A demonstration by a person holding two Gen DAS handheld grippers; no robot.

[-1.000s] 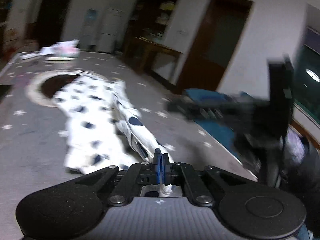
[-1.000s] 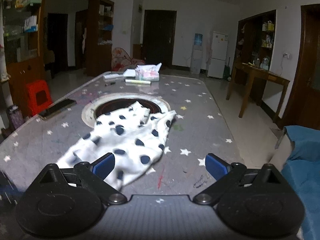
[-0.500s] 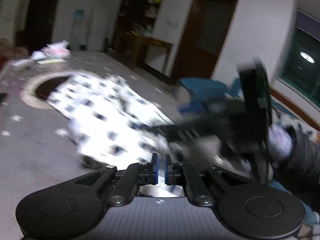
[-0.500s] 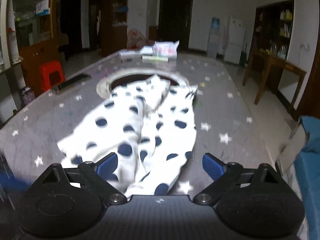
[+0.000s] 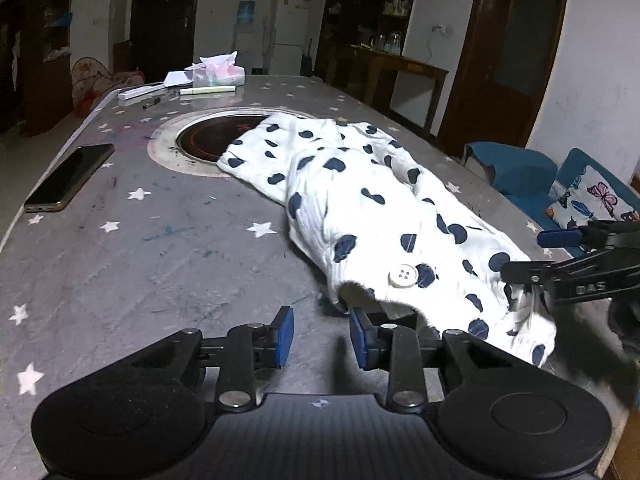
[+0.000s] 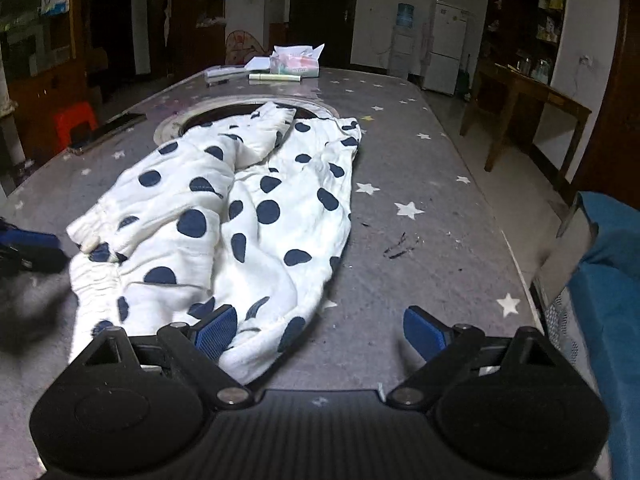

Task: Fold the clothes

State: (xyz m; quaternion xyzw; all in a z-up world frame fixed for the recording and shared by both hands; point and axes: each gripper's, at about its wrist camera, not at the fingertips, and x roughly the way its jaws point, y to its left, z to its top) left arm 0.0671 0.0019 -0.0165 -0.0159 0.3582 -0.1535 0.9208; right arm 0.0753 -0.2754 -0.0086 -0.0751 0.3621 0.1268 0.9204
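Two blue-padded grippers hover low: the left gripper (image 5: 320,336), jaws just opening, holds nothing; the right gripper (image 6: 316,332) gapes wide, empty. Beyond, the white navy-dotted cotton garment (image 6: 240,216) lies crumpled on the grey star-printed table (image 5: 160,248).

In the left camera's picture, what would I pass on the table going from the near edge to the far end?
Left hand-held gripper → polka-dot garment → round inset plate → black marker → tissue pack.
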